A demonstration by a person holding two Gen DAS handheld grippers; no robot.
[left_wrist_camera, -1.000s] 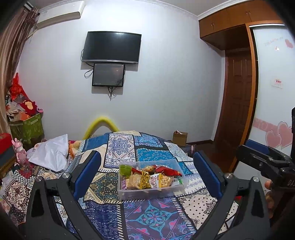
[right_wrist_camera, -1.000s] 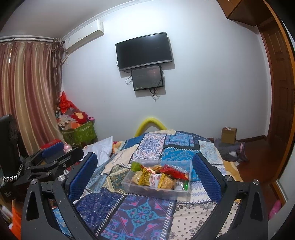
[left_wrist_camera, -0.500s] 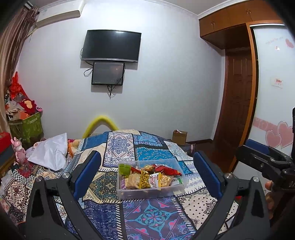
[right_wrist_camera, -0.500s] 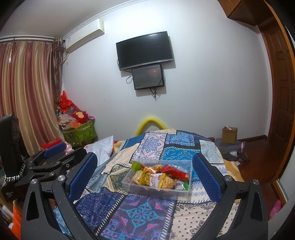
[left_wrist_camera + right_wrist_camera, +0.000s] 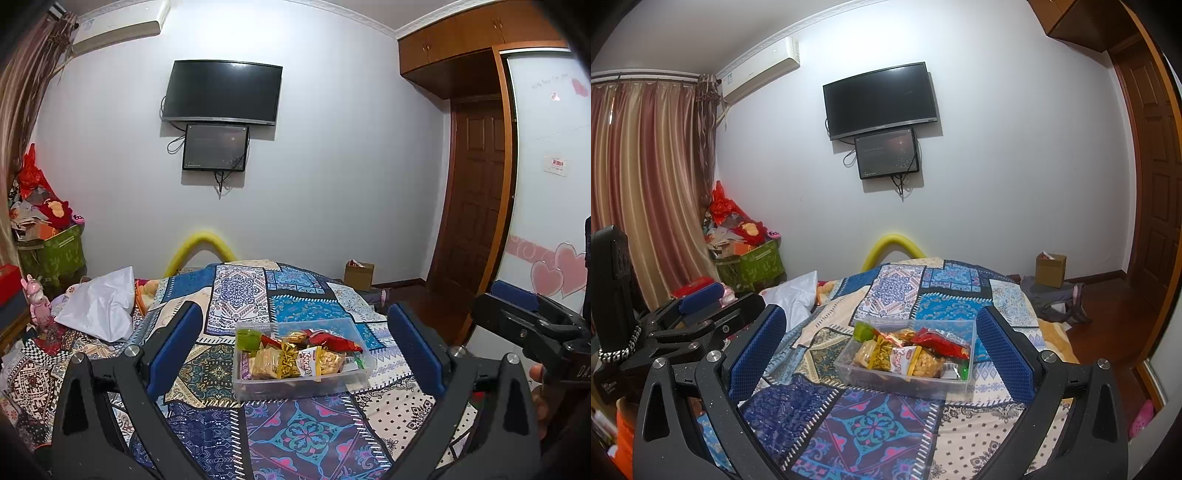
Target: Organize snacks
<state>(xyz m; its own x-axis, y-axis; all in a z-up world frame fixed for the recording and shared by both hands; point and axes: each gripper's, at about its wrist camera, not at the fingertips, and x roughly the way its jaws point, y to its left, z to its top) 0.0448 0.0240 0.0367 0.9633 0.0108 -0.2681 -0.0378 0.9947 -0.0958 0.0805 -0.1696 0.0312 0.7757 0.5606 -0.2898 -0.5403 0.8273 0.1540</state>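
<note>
A clear plastic box point(image 5: 354, 380) point(image 5: 956, 386) stands on the patchwork bedspread point(image 5: 295, 432) point(image 5: 871, 424). It holds several snack packets point(image 5: 295, 360) point(image 5: 905, 356), among them a red one point(image 5: 334, 343) point(image 5: 942, 343) and a green cup point(image 5: 246, 339) point(image 5: 863, 329). My left gripper point(image 5: 293, 349) is open and empty, held above the bed short of the box. My right gripper point(image 5: 881, 349) is also open and empty, at about the same distance. Each gripper shows at the edge of the other's view, the right one point(image 5: 528, 317) and the left one point(image 5: 701, 306).
A white bag point(image 5: 99, 306) point(image 5: 796, 293) lies at the bed's left. A yellow foam arch point(image 5: 201, 247) point(image 5: 895, 245) stands behind the bed. A green box of clutter point(image 5: 51, 254) point(image 5: 750, 262) is at left, a cardboard box point(image 5: 360, 275) point(image 5: 1051, 269) on the floor at right.
The view has drifted very slightly; both grippers stay open and empty above the bed. The box and snacks have not moved.
</note>
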